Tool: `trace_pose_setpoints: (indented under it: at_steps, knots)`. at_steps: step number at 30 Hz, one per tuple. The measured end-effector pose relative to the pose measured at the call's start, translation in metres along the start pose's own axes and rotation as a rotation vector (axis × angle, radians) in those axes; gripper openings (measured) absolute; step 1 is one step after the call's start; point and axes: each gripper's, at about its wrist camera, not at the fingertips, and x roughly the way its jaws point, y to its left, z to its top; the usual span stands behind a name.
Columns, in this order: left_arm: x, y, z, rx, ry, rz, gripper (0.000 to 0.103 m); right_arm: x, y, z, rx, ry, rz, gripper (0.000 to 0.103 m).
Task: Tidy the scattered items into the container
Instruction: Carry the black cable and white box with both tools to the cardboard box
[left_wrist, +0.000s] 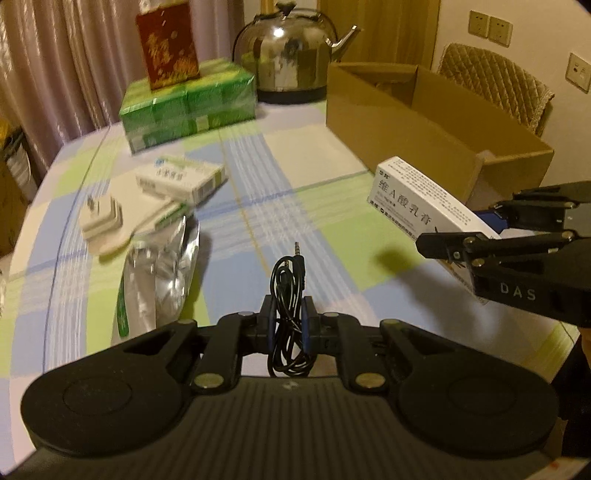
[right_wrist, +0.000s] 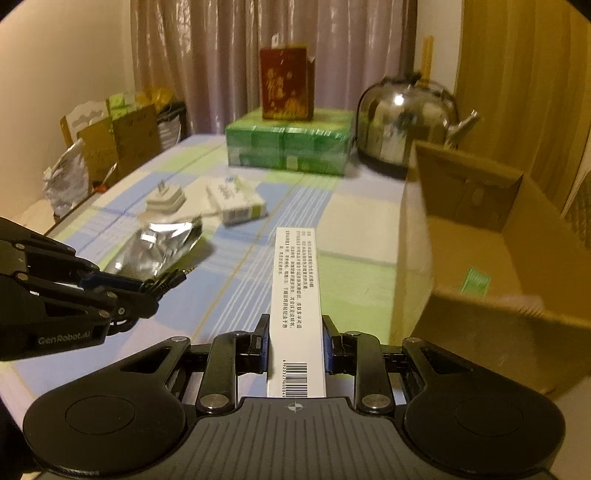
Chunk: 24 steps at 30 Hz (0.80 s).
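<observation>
My left gripper (left_wrist: 288, 314) is shut on a coiled black audio cable (left_wrist: 289, 280), held above the checked tablecloth; its plug sticks up. My right gripper (right_wrist: 294, 332) is shut on a long white medicine box (right_wrist: 295, 295), which points forward over the table. From the left wrist that white medicine box (left_wrist: 413, 195) and the right gripper (left_wrist: 476, 229) show at the right, just in front of the open cardboard box (left_wrist: 443, 122). The cardboard box (right_wrist: 480, 258) lies right of my right gripper, with a small green item on its floor. The left gripper (right_wrist: 147, 288) shows at the left.
On the table lie a white charger plug (left_wrist: 101, 218), small white-green boxes (left_wrist: 181, 177) and a silver foil pouch (left_wrist: 159, 273). Behind stand a green pack (left_wrist: 188, 103) with a red carton (left_wrist: 168, 48) on top, and a steel kettle (left_wrist: 291, 51). A padded chair (left_wrist: 495, 81) is behind the box.
</observation>
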Motion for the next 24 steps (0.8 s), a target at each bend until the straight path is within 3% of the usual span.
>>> trace_pose_setpoints:
  at_steps: [15, 24]
  knots:
    - [-0.009, -0.07, 0.097, 0.093, -0.156, -0.093, 0.01, -0.043, -0.08, 0.042, 0.083, -0.145, -0.151, 0.023]
    - [0.014, -0.126, 0.146, 0.134, -0.194, -0.192, 0.01, -0.045, -0.15, 0.052, 0.132, -0.157, -0.254, 0.023]
